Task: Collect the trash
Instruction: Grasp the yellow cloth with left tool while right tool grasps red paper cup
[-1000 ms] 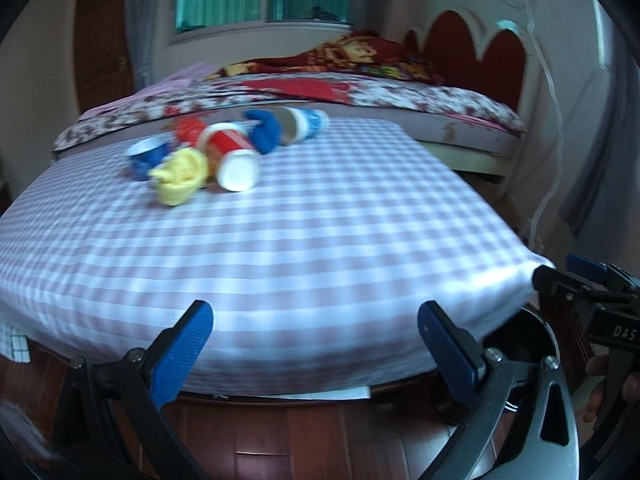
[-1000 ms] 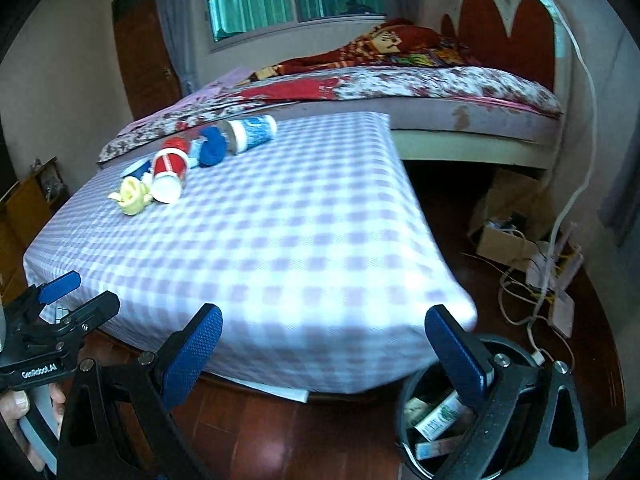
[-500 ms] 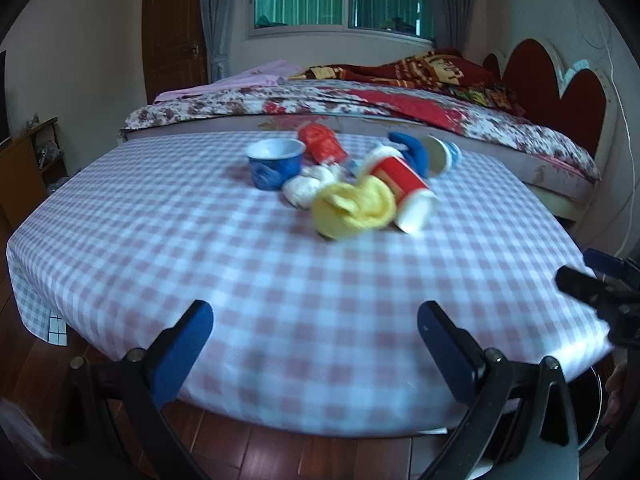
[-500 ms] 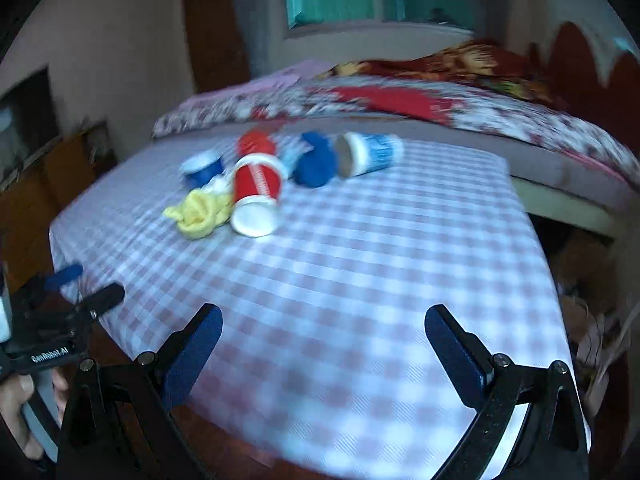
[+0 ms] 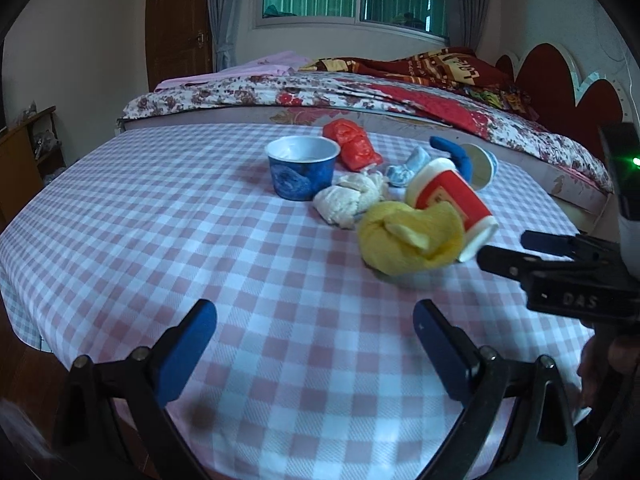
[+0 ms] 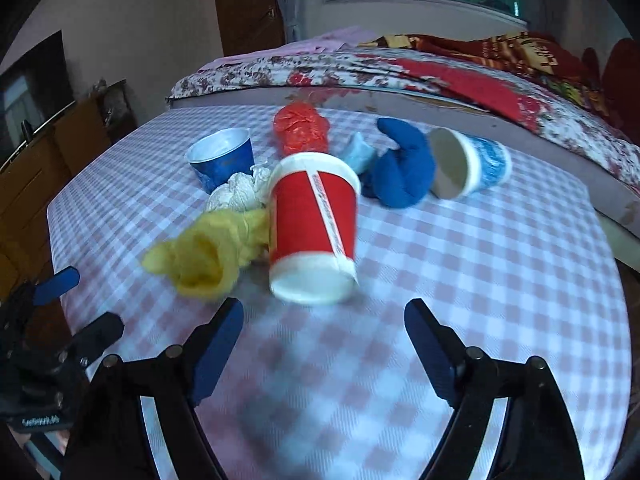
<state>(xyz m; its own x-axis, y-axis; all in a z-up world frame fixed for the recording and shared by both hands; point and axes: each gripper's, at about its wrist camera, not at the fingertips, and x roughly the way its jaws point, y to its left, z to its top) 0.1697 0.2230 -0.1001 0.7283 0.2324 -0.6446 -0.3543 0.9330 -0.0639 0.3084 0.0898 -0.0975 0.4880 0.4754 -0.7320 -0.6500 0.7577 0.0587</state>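
Note:
Trash lies clustered on the checked tablecloth [image 5: 200, 240]: a red paper cup [image 6: 314, 236] on its side, a yellow crumpled wad [image 6: 208, 256], a white wad [image 6: 240, 194], an upright blue cup [image 6: 224, 158], a red plastic bag [image 6: 300, 130], a dark blue wad [image 6: 404, 176] and a blue-white cup [image 6: 468, 166] on its side. My right gripper [image 6: 324, 340] is open and empty, just short of the red cup [image 5: 452, 204]. My left gripper [image 5: 314, 344] is open and empty, well short of the yellow wad [image 5: 408, 240]. The right gripper also shows in the left wrist view [image 5: 520, 252].
A bed with a floral cover [image 5: 320, 88] and a red headboard [image 5: 560, 80] stands behind the table. A wooden cabinet [image 6: 48, 152] is at the left. The table's edge drops to a wooden floor on the left.
Both grippers have moved forward over the table toward the trash cluster, which now looms larger. The right gripper has come close to the red cup. Both stay open.

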